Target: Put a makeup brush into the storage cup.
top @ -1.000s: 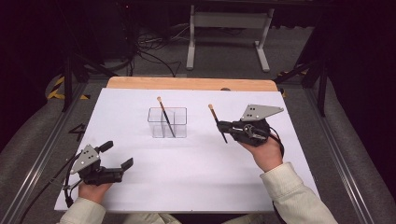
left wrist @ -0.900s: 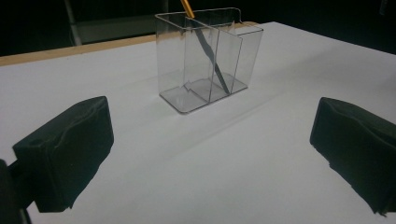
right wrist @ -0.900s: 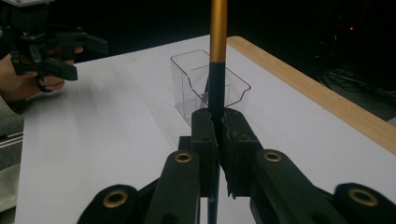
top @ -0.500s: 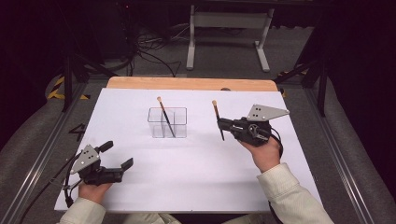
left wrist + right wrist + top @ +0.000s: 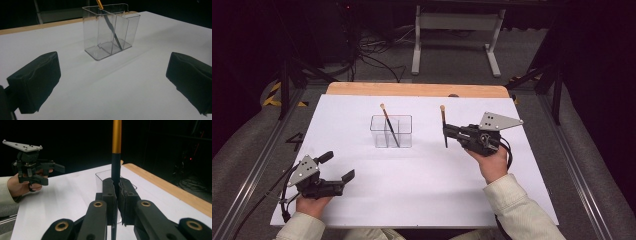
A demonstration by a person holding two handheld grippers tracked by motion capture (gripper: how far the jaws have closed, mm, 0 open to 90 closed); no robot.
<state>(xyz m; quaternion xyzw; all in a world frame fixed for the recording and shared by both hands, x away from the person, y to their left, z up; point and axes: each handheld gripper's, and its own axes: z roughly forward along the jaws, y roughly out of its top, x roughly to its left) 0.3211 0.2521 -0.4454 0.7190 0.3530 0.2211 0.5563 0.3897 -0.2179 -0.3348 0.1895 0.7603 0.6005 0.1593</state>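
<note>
A clear divided container (image 5: pixel 398 134) stands mid-table with one brush (image 5: pixel 386 120) leaning in it. To its right, my right gripper (image 5: pixel 446 131) is shut on a second brush (image 5: pixel 443 120), held nearly upright just above the white sheet. In the right gripper view the jaws (image 5: pixel 116 185) clamp the brush's black handle below its gold band (image 5: pixel 116 137), with the container (image 5: pixel 100 180) right behind. At the near left my left gripper (image 5: pixel 337 166) is open and holds nothing. Its pads (image 5: pixel 37 80) frame the container (image 5: pixel 110 47) and the leaning brush (image 5: pixel 111 27).
A white sheet (image 5: pixel 422 180) covers the table, with a wooden strip (image 5: pixel 412 90) along the far edge. Metal rails run down both sides. A stand and cables sit on the floor beyond. The left gripper (image 5: pixel 32 170) shows far off in the right gripper view.
The brush in my right gripper has swung from a tilt to nearly upright, and that hand has shifted slightly. The left gripper has stayed put.
</note>
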